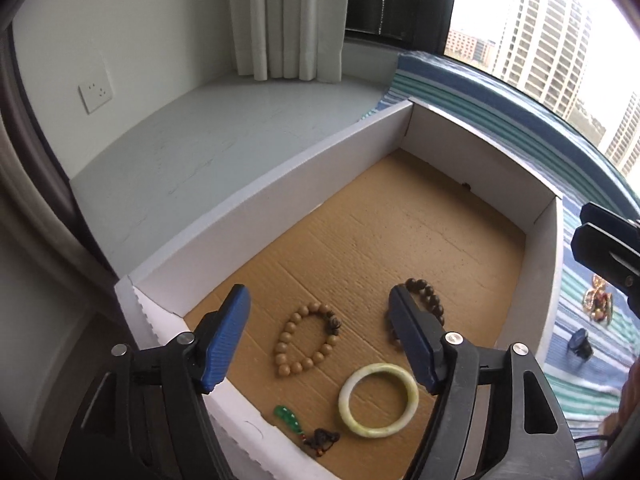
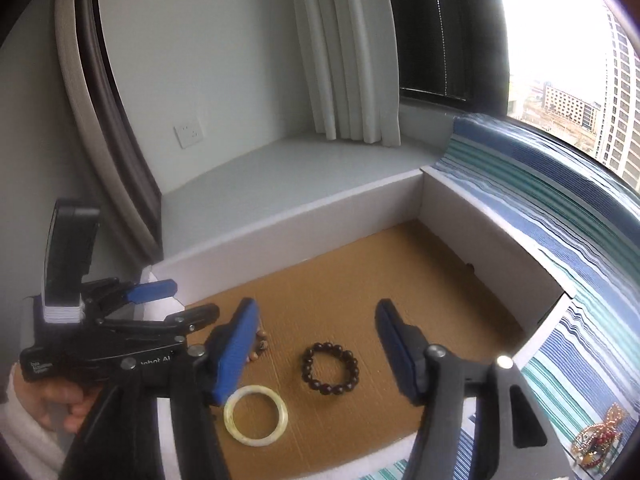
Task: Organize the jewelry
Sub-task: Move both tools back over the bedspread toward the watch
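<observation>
Shallow white box (image 1: 256, 200) with a brown cardboard floor sits on a blue-and-green striped cloth (image 1: 576, 368) by a window ledge. Four pieces lie on the box floor.

Left tongs (image 1: 320, 304) hover over the box, jaws wide, nothing between the blue pads (image 1: 224, 340). Under the gap lies the light tan bead bracelet (image 1: 306, 340), flat, with a few dark beads on its right side. Near it toward the camera: pale green-white jade bangle (image 1: 378, 400), flat, and a small green pendant (image 1: 286, 416) on a dark knotted cord, close to the near wall of the box.

Right tongs (image 2: 316, 316) also hover over the box, jaws wide, holding nothing. The dark brown bead bracelet (image 2: 330, 368) lies flat on the cardboard below the gap, touching neither pad. In the left wrist view this bracelet is partly hidden behind the right-side finger.

Left of it, the bangle; the two are apart. The tan bracelet is mostly hidden behind the right tongs' left finger.

Outside the box, on the cloth: a gold and red ornament cluster (image 2: 598, 440) and a small dark blue object (image 1: 580, 342), kind unclear.

A hand (image 2: 60, 396) with a white sleeve grips the left tool's handle
</observation>
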A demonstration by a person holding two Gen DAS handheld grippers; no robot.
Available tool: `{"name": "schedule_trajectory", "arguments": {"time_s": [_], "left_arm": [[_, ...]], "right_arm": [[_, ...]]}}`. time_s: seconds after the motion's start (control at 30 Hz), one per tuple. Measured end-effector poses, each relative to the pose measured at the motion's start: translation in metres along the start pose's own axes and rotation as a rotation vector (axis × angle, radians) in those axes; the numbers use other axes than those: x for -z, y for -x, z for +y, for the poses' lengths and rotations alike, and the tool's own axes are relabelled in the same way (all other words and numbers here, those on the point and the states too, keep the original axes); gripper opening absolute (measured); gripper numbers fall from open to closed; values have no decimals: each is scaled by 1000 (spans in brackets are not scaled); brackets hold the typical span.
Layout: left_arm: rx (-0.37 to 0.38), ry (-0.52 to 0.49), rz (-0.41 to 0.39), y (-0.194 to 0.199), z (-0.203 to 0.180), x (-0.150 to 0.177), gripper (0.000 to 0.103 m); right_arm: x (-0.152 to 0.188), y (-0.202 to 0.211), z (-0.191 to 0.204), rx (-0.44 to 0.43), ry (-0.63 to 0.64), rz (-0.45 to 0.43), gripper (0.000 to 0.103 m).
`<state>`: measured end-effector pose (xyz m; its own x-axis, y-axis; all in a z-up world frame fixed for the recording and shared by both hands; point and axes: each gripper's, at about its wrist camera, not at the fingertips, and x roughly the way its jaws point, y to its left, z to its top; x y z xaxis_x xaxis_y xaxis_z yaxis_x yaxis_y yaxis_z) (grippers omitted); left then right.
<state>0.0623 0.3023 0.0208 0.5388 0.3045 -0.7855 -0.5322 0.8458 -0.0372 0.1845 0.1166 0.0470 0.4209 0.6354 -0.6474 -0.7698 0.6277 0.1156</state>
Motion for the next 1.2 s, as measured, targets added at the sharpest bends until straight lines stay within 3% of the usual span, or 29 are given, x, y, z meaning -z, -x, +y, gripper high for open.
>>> {"name": "schedule_trajectory", "arguments": {"time_s": [0.1,0.3,0.53,0.77,0.97,1.2], "left_arm": [[37,-33,-42,21,-15,11,83],[170,-177,-67,49,-78,41,90],[370,-360,47,43,-175,92,94],[450,-455,141,32,-243,147,94],[430,-488,168,26,-271,170,94],[404,-530,110,30,-277,179,94]], "right_arm": [[6,27,-1,52,-7,-35,75],[60,75,-15,202,-50,-39,77],[157,129,-60,407,-163,17,80],[249,181,-103,578,-313,68,86],[309,196,-127,649,-464,94,89],[320,197,-125,648,-466,85,89]]}}
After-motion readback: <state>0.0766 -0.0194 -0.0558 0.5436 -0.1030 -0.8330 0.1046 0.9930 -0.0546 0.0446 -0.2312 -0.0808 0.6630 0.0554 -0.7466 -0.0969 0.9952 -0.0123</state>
